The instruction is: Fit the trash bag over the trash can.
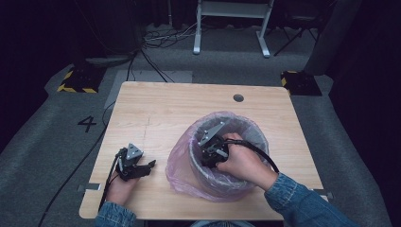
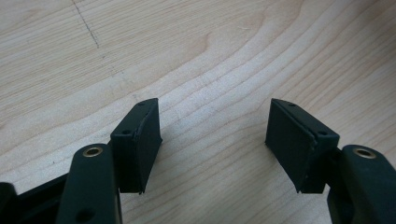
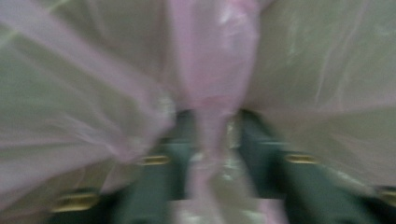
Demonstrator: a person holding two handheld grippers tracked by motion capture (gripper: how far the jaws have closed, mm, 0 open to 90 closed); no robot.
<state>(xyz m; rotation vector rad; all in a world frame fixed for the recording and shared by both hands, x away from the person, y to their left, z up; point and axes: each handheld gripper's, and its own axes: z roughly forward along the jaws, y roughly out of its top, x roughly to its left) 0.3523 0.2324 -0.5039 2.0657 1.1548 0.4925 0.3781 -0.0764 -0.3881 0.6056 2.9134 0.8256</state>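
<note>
- Right gripper [image 1: 211, 150] lower centre-right of high view, down inside bin [image 1: 257, 137], jaws clamped on fold of pink bag [image 3: 212, 93]
- Left gripper [image 2: 212, 140] lower left, jaws apart over bare table [image 1: 161, 109]

A thin pink see-through plastic bag [image 1: 182, 175] lined a round grey bin [image 1: 257, 135]. The desk [image 1: 161, 109] was pale wood with wavy grain lines. Both sleeves [image 1: 302, 201] were blue denim.

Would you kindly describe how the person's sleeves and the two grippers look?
Both sleeves are blue denim. The left gripper and the right gripper are black, each topped by a grey three-cornered plate and trailing a black cable. The left gripper's pads are flat and rectangular.
</note>
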